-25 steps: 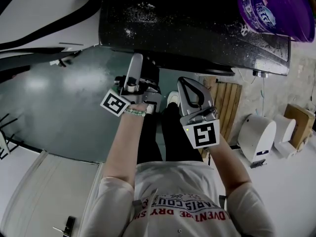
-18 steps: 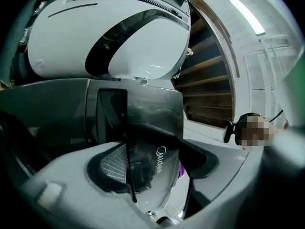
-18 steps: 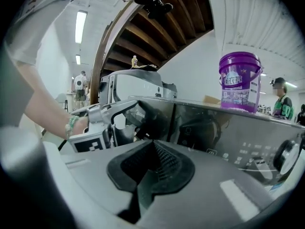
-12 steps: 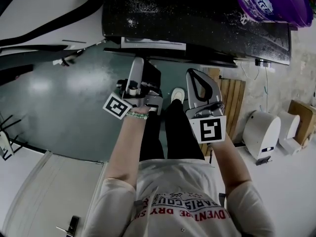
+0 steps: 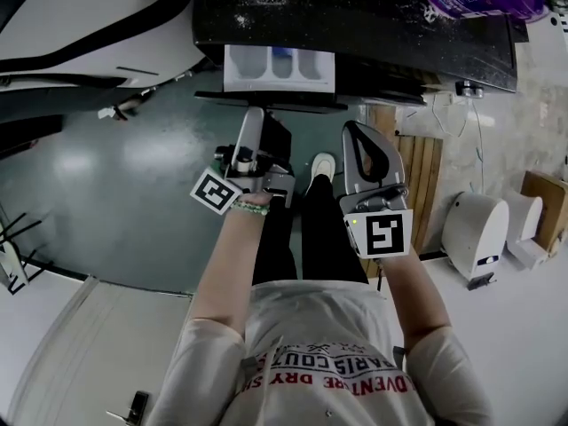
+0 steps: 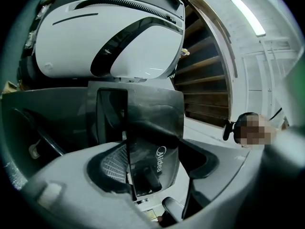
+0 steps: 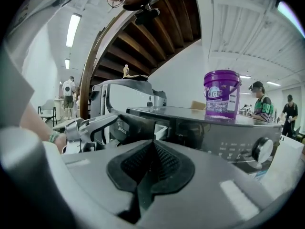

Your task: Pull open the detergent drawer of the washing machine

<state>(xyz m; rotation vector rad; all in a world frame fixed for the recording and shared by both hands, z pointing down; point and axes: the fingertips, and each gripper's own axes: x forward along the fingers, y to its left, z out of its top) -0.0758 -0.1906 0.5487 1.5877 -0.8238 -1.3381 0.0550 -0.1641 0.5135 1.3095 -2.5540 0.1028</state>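
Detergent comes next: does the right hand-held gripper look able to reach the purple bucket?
Probably yes: the right hand-held gripper is shut on nothing, and the purple bucket stands unobstructed on the washing machine's top.

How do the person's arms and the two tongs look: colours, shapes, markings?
Both tongs are grey and black. The left tongs are slim, with a white cube bearing a black square marker; the right tongs are broader, with a like cube and a small green light. The person wears a white short-sleeved T-shirt and a green bracelet on the left wrist.
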